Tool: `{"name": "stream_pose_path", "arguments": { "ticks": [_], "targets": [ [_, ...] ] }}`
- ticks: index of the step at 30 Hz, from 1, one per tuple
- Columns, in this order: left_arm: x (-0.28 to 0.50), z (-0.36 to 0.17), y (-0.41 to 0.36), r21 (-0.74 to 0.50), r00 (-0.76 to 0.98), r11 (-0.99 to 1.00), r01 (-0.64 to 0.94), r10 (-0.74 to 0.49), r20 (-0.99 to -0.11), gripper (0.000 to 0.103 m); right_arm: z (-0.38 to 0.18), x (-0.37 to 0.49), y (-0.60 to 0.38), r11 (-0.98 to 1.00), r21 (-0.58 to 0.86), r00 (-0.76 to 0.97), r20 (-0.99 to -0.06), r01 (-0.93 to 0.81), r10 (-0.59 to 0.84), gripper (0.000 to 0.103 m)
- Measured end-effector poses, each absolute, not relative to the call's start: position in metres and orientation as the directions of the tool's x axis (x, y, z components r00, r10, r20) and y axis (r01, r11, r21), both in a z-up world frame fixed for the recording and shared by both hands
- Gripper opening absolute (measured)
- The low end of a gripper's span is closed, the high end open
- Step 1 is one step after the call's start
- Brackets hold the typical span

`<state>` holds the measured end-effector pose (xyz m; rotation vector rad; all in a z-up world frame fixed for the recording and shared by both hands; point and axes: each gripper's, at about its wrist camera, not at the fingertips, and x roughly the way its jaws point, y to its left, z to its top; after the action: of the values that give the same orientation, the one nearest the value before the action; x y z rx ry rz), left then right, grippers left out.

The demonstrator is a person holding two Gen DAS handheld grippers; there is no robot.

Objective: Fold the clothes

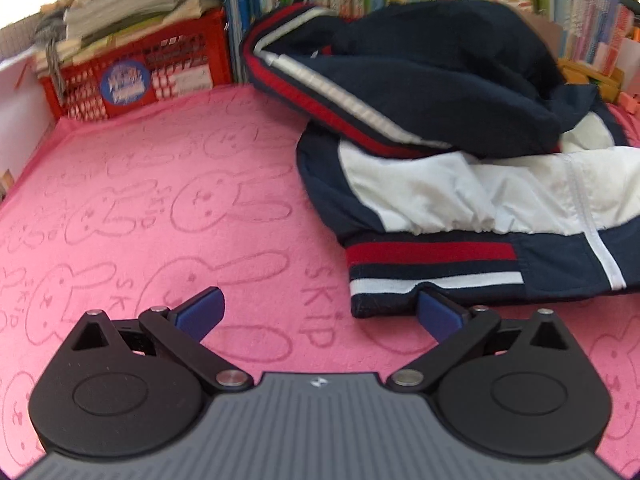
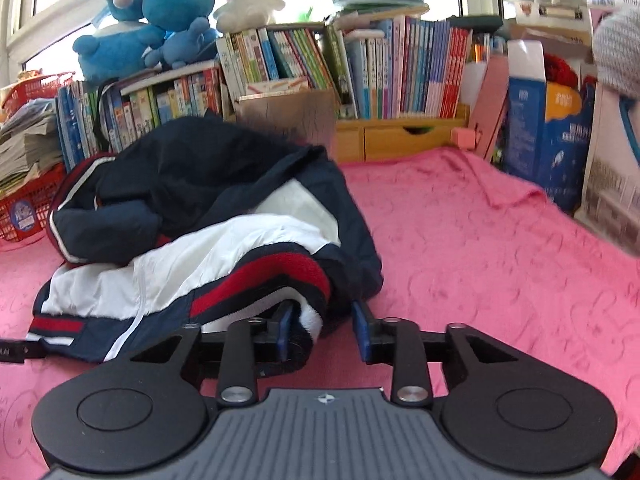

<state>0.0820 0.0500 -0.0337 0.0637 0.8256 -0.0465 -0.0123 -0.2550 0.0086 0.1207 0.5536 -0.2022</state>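
A navy, white and red jacket (image 1: 460,184) lies crumpled on the pink rabbit-print blanket (image 1: 180,208). Its striped hem (image 1: 432,272) faces me in the left wrist view. My left gripper (image 1: 320,314) is open wide and low over the blanket, its right finger (image 1: 438,316) touching the hem's near edge. In the right wrist view the jacket (image 2: 200,208) is heaped to the left. My right gripper (image 2: 324,330) is open, with the bunched red-striped hem end (image 2: 304,320) between its fingers, against the left one.
A red crate (image 1: 132,76) under stacked papers stands at the blanket's back left. Rows of books (image 2: 392,68) with plush toys (image 2: 152,20) on top line the back. Boxes (image 2: 548,136) stand on the right. Bare blanket (image 2: 500,260) stretches right of the jacket.
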Motion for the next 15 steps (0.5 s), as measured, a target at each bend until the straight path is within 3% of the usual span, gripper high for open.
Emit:
{"name": "stream_pose_path", "arguments": {
  "ticks": [2, 6, 12, 15],
  "targets": [
    [0.075, -0.034, 0.044, 0.057, 0.688, 0.992, 0.114, -0.037, -0.724, 0.103, 0.012, -0.007, -0.257, 0.973, 0.051, 0.836, -0.524, 0.224, -0.165, 0.043],
    [0.071, -0.041, 0.032, 0.065, 0.680, 0.980, 0.191, -0.084, -0.728, 0.103, 0.018, 0.002, -0.260, 0.973, 0.040, 0.843, -0.509, 0.227, -0.176, 0.044],
    [0.092, -0.041, 0.049, 0.075, 0.703, 0.996, 0.038, 0.027, -0.711, 0.103, 0.026, 0.010, -0.268, 0.968, 0.091, 0.852, -0.499, 0.235, -0.160, 0.048],
    [0.096, -0.039, 0.064, 0.075, 0.716, 0.997, -0.028, 0.073, -0.695, 0.103, 0.019, 0.005, -0.271, 0.964, 0.090, 0.843, -0.509, 0.252, -0.173, 0.058]
  ]
}}
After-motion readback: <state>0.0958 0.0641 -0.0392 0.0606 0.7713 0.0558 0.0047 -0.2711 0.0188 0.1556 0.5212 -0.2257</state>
